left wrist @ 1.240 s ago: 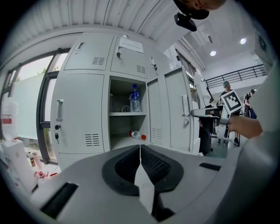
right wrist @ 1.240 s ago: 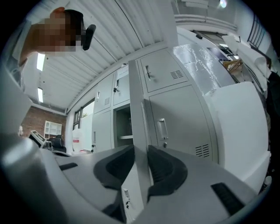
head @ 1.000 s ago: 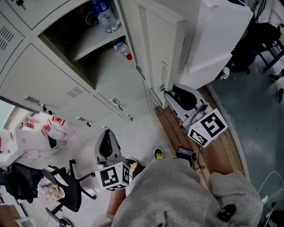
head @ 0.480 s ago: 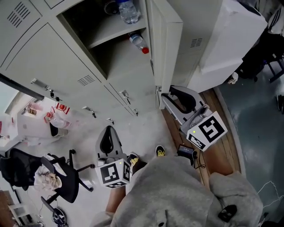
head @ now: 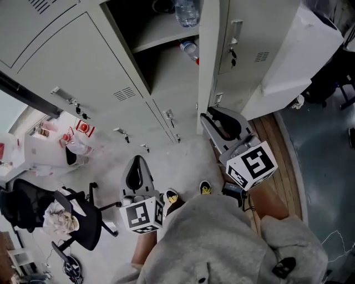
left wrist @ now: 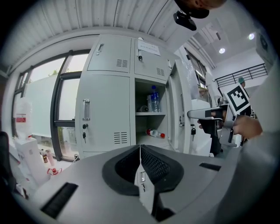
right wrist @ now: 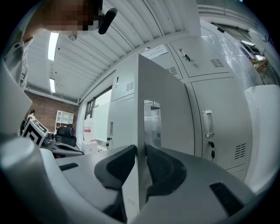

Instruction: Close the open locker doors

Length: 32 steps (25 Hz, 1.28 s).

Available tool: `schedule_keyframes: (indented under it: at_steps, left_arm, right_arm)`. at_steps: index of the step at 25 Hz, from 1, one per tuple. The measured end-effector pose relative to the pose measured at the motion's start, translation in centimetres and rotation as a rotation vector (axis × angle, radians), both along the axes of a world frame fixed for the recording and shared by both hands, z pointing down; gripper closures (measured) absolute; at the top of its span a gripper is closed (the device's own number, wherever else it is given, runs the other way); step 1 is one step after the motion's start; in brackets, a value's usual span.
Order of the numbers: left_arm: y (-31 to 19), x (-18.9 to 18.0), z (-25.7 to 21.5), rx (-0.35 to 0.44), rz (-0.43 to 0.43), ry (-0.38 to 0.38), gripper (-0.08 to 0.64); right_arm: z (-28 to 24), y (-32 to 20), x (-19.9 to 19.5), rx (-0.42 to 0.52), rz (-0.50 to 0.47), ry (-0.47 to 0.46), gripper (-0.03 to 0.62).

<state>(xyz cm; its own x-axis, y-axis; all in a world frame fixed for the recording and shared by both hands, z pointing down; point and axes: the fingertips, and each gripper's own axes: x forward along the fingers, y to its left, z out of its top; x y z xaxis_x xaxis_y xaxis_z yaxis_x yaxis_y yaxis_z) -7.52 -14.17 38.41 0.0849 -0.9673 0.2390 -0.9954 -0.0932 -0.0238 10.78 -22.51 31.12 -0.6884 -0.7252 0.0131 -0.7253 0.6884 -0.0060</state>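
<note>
The bank of pale grey lockers [head: 83, 61] has one compartment [head: 161, 50] open, with a water bottle [head: 186, 11] standing on its shelf and a red-capped bottle [head: 190, 50] lying below. Its door [head: 208, 66] stands out edge-on. My right gripper [head: 209, 116] is at the door's lower edge. In the right gripper view the door's edge [right wrist: 159, 109] runs between the jaws of that gripper [right wrist: 141, 153], which have just been closing and press on it. My left gripper [head: 135, 163] hangs lower left, shut and empty [left wrist: 140, 148], facing the open compartment [left wrist: 151, 118].
A black office chair [head: 72, 222] and white containers [head: 50, 147] stand at the left by the window. A large white box-like unit [head: 299, 55] sits right of the lockers. Closed locker doors with handles and keys [right wrist: 209, 124] flank the open one.
The open door has swung from showing its inner face to standing edge-on, with the right gripper staying at its lower edge. The lockers have shifted down and right in the head view.
</note>
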Motion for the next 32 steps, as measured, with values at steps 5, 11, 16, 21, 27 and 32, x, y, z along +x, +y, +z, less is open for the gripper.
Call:
schedule_keyframes:
  at_steps: [5, 11, 16, 21, 27, 32]
  left_arm:
    - [-0.4, -2.9, -0.3, 0.002, -0.009, 0.001, 0.548]
    - [-1.1, -6.4, -0.5, 0.016, -0.037, 0.004, 0.548]
    - [-1.5, -8.6, -0.5, 0.008, -0.061, 0.012, 0.548]
    - [-2.1, -10.5, -0.2, 0.033, -0.080, 0.010, 0.548]
    - [-2.9, -11.9, -0.1, 0.026, -0.096, 0.010, 0.548]
    - [-3.2, -13.2, 0.3, 0.012, -0.118, 0.013, 0.548]
  right_arm:
    - [0.0, -1.0, -2.8, -0.007, 0.032, 0.005, 0.498]
    - [0.0, -2.7, -6.3, -0.013, 0.041, 0.016, 0.505]
    - [0.0, -4.3, -8.7, -0.002, 0.021, 0.037, 0.509]
    - [0.2, -6.1, -10.8, 0.012, 0.004, 0.062, 0.509]
    - [0.2, -8.6, -12.8, 0.048, -0.006, 0.105, 0.511]
    - [0.0, -10.7, -14.1, 0.058, -0.002, 0.107, 0.514]
